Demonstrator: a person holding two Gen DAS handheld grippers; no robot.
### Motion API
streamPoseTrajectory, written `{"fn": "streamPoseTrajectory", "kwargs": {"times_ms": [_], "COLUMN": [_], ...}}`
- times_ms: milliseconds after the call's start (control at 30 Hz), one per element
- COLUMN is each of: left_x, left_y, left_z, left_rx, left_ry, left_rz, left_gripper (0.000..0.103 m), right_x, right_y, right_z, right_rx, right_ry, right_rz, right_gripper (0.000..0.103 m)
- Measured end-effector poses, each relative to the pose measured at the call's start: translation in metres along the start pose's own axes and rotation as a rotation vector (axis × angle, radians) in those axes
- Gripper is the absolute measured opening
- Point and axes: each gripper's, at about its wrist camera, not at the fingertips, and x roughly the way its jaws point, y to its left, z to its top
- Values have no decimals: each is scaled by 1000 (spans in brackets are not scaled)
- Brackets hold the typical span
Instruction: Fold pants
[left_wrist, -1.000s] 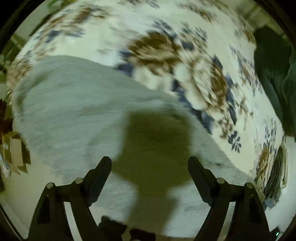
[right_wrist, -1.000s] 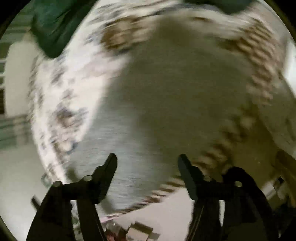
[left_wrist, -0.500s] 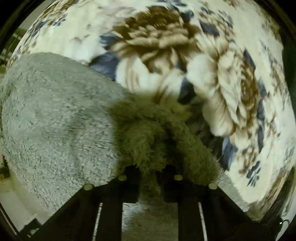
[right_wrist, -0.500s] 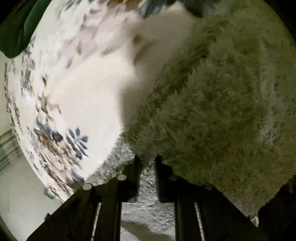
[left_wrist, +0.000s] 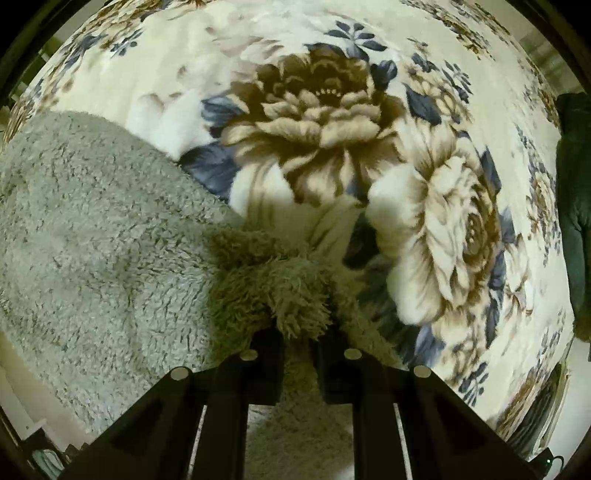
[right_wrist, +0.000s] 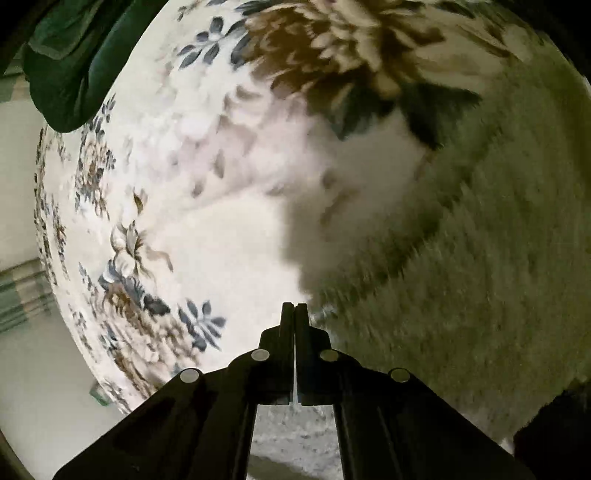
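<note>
Two grippers: both with jaws drawn in.
Left gripper (left_wrist: 297, 341): jaws narrow, pinching a bunched tuft of fleece.
Right gripper (right_wrist: 294, 314): fingers pressed together; whether fabric is caught between them, cannot tell.
Pants (left_wrist: 103, 251): grey fleece, left and lower centre of left view; right side of right view.
Floral blanket (left_wrist: 332, 110): under the pants.
Dark green cloth (right_wrist: 66, 55): upper left of right view.
</note>
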Motion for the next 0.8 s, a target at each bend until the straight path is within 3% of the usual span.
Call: {"fn": "streamPoseTrajectory", "kwargs": {"times_ms": [100, 133, 200, 233, 267, 367, 433, 467, 533, 667, 800], "left_x": [1, -2, -6, -5, -5, -19, -31, -37, -44, -51, -57], "left_y": [-12, -14, -10, -9, -7, 2, 2, 4, 9, 11, 9], "left_z": [1, 0, -4, -4, -7, -13, -15, -18, -20, -15, -21], "left_rx": [35, 37, 16, 5, -11, -54, -63, -67, -73, -58, -34], "left_ry": [5, 2, 9, 32, 55, 54, 28, 13, -10, -58, -80], "left_rz": [13, 4, -25, -34, -53, -98, -106, -102, -104, -81, -66], "left_gripper": [16, 17, 21, 22, 22, 23, 33, 43, 50, 50, 50], "right_x": [2, 1, 0, 5, 13, 35, 49, 53, 56, 38, 46], "right_y": [3, 5, 8, 9, 9, 9, 7, 6, 7, 18, 22], "right_z": [-4, -8, -17, -21, -24, -30, -33, -35, -37, -37, -36], "right_rx": [-24, -35, -44, -35, -17, 31, 61, 79, 77, 38, -37], "right_ry": [94, 102, 121, 148, 178, 226, 239, 220, 182, 92, 151], "right_rz": [46, 62, 85, 89, 98, 95, 72, 54, 7, 27, 22], "right_gripper": [3, 9, 33, 50, 54, 54, 52, 38, 4, 4, 8]}}
